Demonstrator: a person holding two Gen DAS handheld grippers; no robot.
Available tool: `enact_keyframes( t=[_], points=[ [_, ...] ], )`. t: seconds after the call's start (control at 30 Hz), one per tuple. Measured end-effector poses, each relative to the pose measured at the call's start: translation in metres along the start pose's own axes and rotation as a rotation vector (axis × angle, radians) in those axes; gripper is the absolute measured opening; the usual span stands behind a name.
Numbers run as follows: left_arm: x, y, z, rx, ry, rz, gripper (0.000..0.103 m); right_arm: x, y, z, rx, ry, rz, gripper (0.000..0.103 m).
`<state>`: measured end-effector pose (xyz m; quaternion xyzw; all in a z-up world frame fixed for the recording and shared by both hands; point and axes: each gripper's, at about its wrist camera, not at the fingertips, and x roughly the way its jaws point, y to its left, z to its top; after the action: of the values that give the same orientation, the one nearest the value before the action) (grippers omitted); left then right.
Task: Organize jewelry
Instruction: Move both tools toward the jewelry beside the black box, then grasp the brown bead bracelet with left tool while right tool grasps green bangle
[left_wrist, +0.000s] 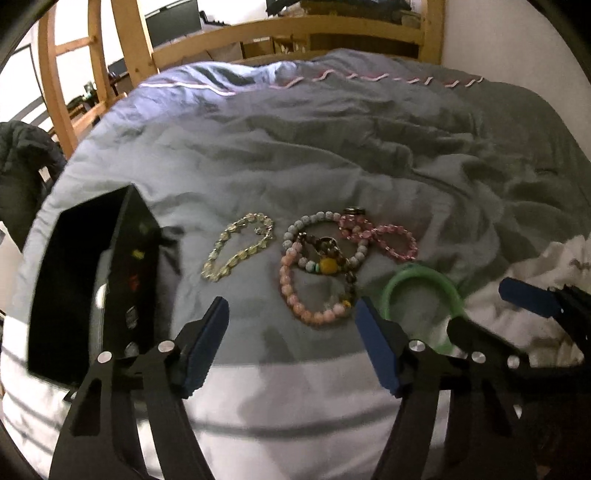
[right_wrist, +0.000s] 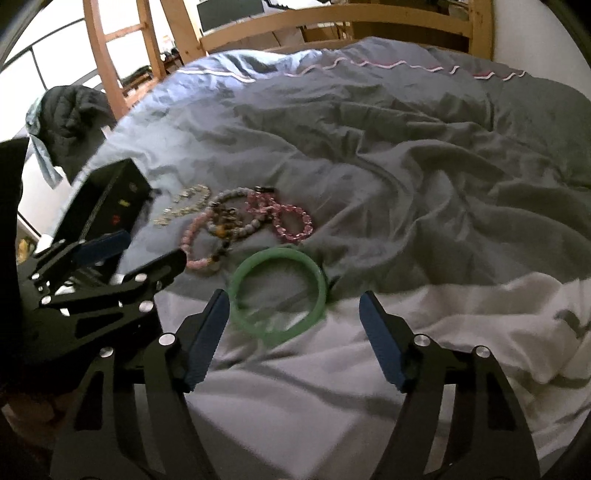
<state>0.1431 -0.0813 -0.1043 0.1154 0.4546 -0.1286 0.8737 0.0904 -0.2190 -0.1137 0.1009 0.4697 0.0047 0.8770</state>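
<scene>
On the bed's grey duvet (left_wrist: 332, 147), toward its near edge, lay the jewelry I was to sort, and at the left side stood a black box (left_wrist: 92, 280) with its lid up; I could not tell what lay inside it, only a few small coloured marks on its dark inner wall. I counted six bracelets: one pale yellow beaded bracelet (left_wrist: 236, 251) lying alone just beside the box, then a tangled heap made of a white beaded bracelet (left_wrist: 321, 218), a light pink beaded bracelet (left_wrist: 295, 291), a brown strand with a yellow bead (left_wrist: 330, 264) and a deep pink crystal bracelet (left_wrist: 391, 240), all touching or overlapping. One green bangle (right_wrist: 279, 295) lay nearest the edge, half on a white sheet (right_wrist: 461, 332). My left gripper (left_wrist: 291, 314) hung above the light pink beads with its jaws parted and nothing gripped. My right gripper (right_wrist: 293, 308) hung over the bangle, jaws likewise parted, pads clear of it.
</scene>
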Motion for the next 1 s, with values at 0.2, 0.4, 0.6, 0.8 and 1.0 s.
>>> enact_keyframes(
  t=[0.2,0.4,0.6,0.8,1.0],
  points=[
    [0.035,0.007,0.009,-0.032,0.058,-0.006,0.068,0.039,-0.008,0.002,0.016,0.067,-0.035,0.072],
    [0.053,0.017,0.011,-0.077,0.104,-0.020,0.046,0.047,-0.006,0.001,-0.003,0.058,-0.072,0.045],
    [0.045,0.031,0.012,-0.147,0.092,-0.077,0.013,0.038,-0.023,0.002,0.091,0.023,-0.008,0.011],
    [0.026,0.032,0.010,-0.145,0.060,-0.103,0.009,0.011,-0.030,0.002,0.139,-0.062,0.071,0.011],
    [0.005,0.026,0.003,-0.119,0.024,-0.115,0.009,-0.004,-0.031,0.003,0.153,-0.099,0.086,0.011]
  ],
)
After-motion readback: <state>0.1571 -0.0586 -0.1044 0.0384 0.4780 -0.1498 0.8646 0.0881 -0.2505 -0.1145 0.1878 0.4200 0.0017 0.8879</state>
